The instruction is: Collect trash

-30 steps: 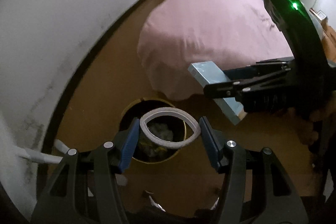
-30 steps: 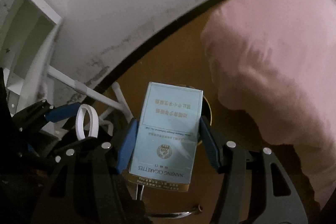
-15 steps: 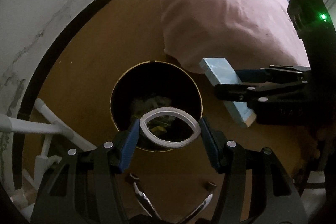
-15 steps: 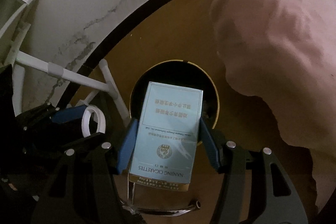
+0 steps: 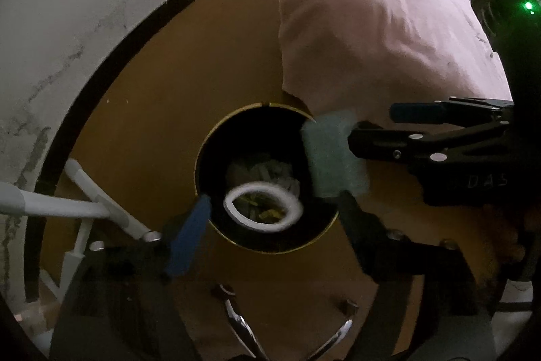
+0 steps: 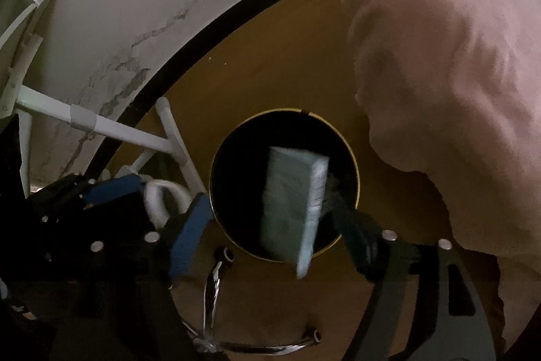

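Both pairs of jaws are opening over the dark bin (image 5: pixel 203 158) and neither pad presses on anything; in the left wrist view the left gripper (image 5: pixel 267 219) stands wide, and the white ring (image 5: pixel 263 207) hangs blurred and free between its fingers, low centre of the frame, just above the crumpled waste already lying in the bin; in the right wrist view the right gripper (image 6: pixel 267 222) is parted too, and the pale green cigarette box (image 6: pixel 292 205) tumbles at a tilt between the fingers, middle of the frame, its lower corner reaching past the bin's gold rim (image 6: pixel 355 164).

Judging from that, the box is the risk; it leans toward the lower edge of the opening, so it may clip the rim and flip out onto the brown floor (image 6: pixel 270 56), and in the left wrist view it shows right over the rim's right side, which supports the worry; the ring looks better centred, yet a light hoop can bounce off the waste or catch on a finger as it goes.

The two grippers sit close, the right one crossing the right of the left wrist view; a careless lift could knock them together or nudge the bin toward the pink bedspread (image 5: pixel 372 22) or the white rack legs (image 5: pixel 84 208) at lower left.
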`<state>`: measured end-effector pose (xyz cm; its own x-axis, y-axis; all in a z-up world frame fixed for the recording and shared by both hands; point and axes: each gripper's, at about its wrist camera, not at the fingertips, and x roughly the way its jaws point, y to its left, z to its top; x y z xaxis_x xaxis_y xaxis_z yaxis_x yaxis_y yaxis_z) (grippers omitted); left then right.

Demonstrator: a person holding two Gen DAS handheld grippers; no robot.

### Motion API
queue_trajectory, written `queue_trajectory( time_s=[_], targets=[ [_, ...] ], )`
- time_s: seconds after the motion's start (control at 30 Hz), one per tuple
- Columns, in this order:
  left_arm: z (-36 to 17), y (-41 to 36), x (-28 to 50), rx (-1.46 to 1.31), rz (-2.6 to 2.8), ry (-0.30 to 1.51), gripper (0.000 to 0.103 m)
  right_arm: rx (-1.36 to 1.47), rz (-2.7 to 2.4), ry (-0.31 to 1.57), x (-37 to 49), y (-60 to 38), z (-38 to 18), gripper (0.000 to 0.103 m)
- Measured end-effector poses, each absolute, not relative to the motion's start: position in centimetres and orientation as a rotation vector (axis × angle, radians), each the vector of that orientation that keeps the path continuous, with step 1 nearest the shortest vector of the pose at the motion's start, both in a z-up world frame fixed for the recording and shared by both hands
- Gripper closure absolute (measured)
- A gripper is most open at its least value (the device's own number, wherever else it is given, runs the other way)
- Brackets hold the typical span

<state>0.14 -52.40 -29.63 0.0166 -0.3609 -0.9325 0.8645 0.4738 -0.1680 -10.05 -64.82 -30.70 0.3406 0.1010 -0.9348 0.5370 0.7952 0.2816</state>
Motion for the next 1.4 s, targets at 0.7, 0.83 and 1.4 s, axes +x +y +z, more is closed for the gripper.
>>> queue_trajectory(
  time_s=[0.7, 0.83, 1.4],
  targets=[
    [-1.7, -36.9, -5.9, 0.354, -1.003, 0.743, 0.007, 0.38, -0.438, 0.723, -16.3, -57.5, -3.5, 0.009],
    [0.7, -26.6, -2.4, 0.281, -0.731, 0.708, 0.007, 0.299, -0.221, 0.661, -10.5, -48.8, -0.2, 0.009],
    [3.2, 5.0, -2.6, 0.034, -0.013, 0.685, 0.007, 0.07, 0.152, 0.612, -3.0, -24.9, 3.1, 0.009]
  ],
)
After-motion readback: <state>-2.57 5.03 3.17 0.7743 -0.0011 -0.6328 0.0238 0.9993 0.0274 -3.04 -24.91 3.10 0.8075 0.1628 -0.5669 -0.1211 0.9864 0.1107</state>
